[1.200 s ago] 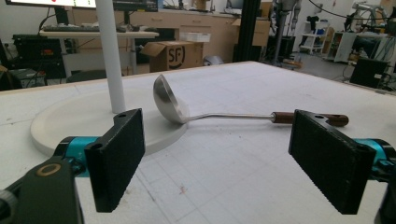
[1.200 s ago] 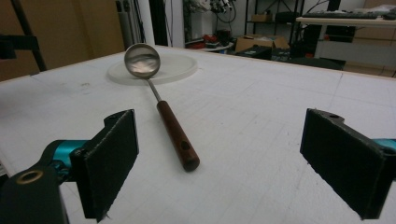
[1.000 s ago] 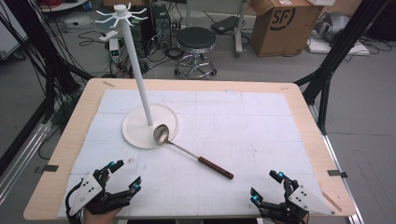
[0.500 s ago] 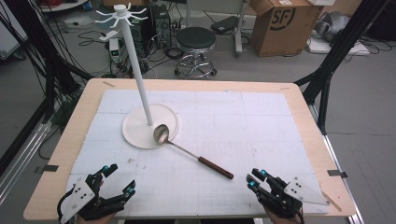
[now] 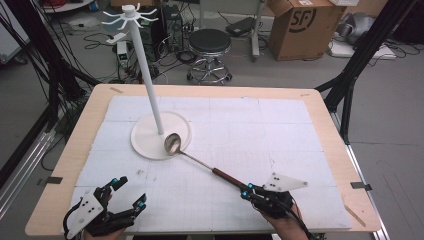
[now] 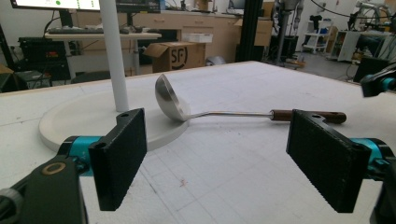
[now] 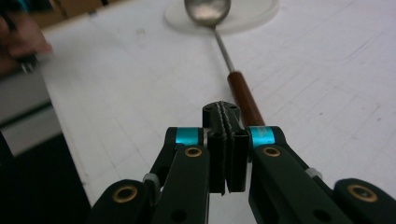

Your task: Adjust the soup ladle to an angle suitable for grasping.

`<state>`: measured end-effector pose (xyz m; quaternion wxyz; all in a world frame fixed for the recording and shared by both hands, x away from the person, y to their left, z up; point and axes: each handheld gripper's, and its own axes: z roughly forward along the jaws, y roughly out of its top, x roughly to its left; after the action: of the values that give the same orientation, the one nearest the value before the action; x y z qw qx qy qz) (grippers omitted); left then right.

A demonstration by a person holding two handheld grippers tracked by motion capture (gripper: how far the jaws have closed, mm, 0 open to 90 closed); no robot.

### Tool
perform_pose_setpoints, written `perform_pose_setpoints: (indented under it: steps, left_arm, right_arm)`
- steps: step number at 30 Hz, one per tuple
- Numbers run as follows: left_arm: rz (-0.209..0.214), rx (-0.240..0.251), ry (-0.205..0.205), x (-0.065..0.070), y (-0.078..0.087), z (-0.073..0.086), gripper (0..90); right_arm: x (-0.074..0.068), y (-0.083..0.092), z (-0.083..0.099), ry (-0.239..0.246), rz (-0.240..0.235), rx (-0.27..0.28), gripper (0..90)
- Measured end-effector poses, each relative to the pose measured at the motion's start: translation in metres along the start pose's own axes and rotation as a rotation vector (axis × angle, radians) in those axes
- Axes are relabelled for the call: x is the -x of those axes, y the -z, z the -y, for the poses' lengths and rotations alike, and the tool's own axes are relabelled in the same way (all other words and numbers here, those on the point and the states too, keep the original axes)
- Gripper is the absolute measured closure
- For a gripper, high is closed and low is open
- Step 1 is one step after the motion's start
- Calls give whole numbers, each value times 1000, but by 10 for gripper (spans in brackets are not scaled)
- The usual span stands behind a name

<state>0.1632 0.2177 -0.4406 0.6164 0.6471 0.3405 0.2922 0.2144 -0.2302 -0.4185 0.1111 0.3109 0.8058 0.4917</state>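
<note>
- High view: we see the right gripper (image 5: 248,189) just at the brown end of the ladle (image 5: 200,161), its jaws pressed together with nothing between them; they have just been closing. We cannot tell from here whether the tips touch the handle. The left gripper (image 5: 131,192) hovers near the table's front edge, well apart from the ladle, jaws spread wide and empty.
- High view: the ladle lies flat on the white mat (image 5: 280,130), its bowl resting on the rim of the round white base (image 5: 145,137) of the hook stand (image 5: 150,95), the thin steel stem running from there toward the right gripper.
- Left gripper view: we look between the two black pads (image 6: 119,156), set far apart with only bare mat between them. Beyond them the ladle (image 6: 175,100) rests with its shiny bowl tipped up against the base (image 6: 70,123), beside the white pole (image 6: 114,56); the dark wooden grip lies on the mat on the far side from the base.
- Right gripper view: the jaws meet in a tight seam, clamping nothing. The ladle (image 7: 243,95) lies just beyond the right gripper (image 7: 223,108), its reddish-brown handle slipping past the tips on one side; the stem leads up to the bowl on the base (image 7: 261,11).
</note>
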Motion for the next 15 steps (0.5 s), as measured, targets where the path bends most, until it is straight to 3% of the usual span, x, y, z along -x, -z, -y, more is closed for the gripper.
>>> perform_pose_setpoints:
  steps: [4, 9, 15]
  left_arm:
    - [9, 3, 5, 0, 1, 0, 217]
    - [11, 13, 7, 1, 2, -1, 221]
    - [15, 23, 7, 2, 3, -2, 227]
  right_arm:
    - [0, -14, -1, 14, -25, -52, 893]
    - [2, -38, 1, 15, -27, -167, 893]
    - [8, -45, 3, 5, -16, -198, 893]
